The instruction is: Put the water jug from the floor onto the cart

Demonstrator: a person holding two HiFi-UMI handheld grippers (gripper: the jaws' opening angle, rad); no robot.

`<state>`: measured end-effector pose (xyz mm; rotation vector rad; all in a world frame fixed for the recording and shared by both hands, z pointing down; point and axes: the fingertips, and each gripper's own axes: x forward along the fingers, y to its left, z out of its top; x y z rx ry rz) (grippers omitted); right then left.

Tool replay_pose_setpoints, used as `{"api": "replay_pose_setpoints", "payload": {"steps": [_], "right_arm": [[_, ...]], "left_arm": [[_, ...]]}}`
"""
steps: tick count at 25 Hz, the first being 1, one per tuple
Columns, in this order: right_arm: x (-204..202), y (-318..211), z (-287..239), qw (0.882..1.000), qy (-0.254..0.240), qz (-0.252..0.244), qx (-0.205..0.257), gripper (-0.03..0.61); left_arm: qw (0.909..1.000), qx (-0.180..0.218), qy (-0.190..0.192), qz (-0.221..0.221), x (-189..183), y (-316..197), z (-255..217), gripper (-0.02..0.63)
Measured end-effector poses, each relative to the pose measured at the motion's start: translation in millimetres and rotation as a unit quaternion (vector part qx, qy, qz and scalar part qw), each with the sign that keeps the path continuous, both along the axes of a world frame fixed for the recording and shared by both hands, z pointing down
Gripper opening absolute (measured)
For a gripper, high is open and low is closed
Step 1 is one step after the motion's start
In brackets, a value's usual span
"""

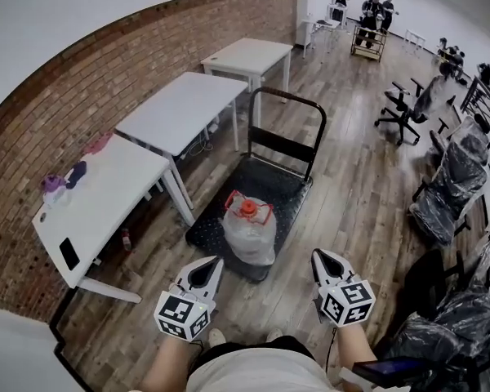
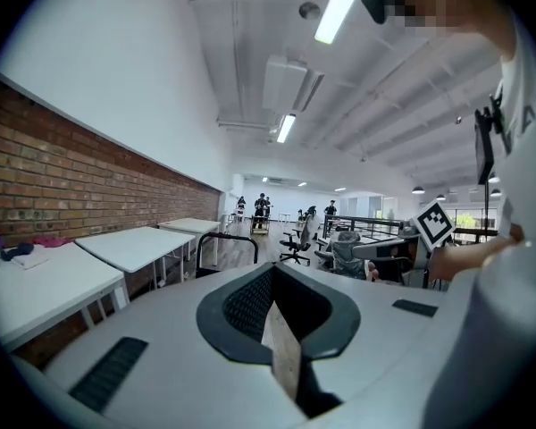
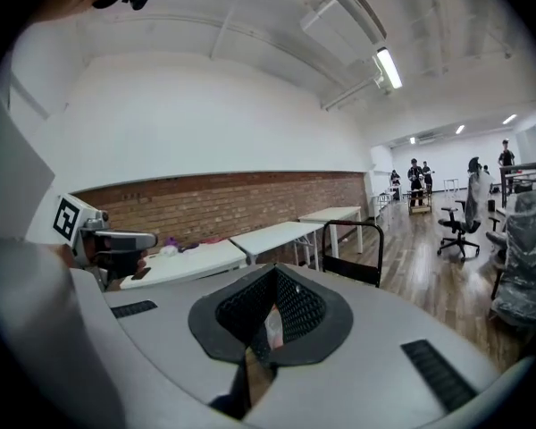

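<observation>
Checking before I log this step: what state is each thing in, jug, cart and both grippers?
water jug: upright on the cart, capped, not held.
cart: handle up, jug on its deck.
left gripper: shut, empty.
right gripper: shut, empty.

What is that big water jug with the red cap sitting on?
The water jug stands on the cart, on its black deck at the near end. The patch of deck directly beneath it is covered by the jug itself.
</observation>
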<state>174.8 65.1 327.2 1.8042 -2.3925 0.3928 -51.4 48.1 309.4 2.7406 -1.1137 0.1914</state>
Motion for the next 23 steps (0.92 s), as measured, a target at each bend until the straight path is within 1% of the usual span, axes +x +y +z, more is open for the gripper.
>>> {"api": "replay_pose_setpoints", "payload": {"steps": [2, 6, 8, 10, 14, 17, 23], "right_arm": [[-22.4, -2.3, -11.2, 1.000, 0.017, -0.006, 0.007, 0.002], [-76.2, -6.4, -26.0, 0.999, 0.027, -0.007, 0.020, 0.003], [-93.4, -5.8, -27.6, 0.999, 0.036, -0.007, 0.021, 0.002], [-102.1, -4.8, -27.2, 0.999, 0.042, -0.003, 0.020, 0.002], [-112.3, -4.5, -27.0, 0.999, 0.029, 0.008, 0.021, 0.002], [-115.7, -3.5, -26.0, 0.999, 0.025, 0.005, 0.022, 0.002], [-104.2, -1.2, -19.4, 1.000, 0.021, -0.008, 0.020, 0.002]], "left_arm": [[0.9999, -0.003, 0.010, -0.006, -21.9, -0.1, -0.6, 0.000], [0.9991, -0.011, 0.026, -0.031, -83.4, -10.9, 4.8, 0.000], [0.9989, -0.004, 0.034, -0.033, -102.2, -15.9, 2.7, 0.000], [0.9988, 0.005, 0.039, -0.030, -112.5, -18.7, -0.5, 0.000], [0.9991, 0.009, 0.036, -0.021, -124.6, -19.7, -1.2, 0.000], [0.9992, 0.005, 0.034, -0.021, -125.3, -17.0, 0.0, 0.000], [0.9996, 0.007, 0.021, -0.017, -103.0, -12.8, -1.4, 0.000]]}}
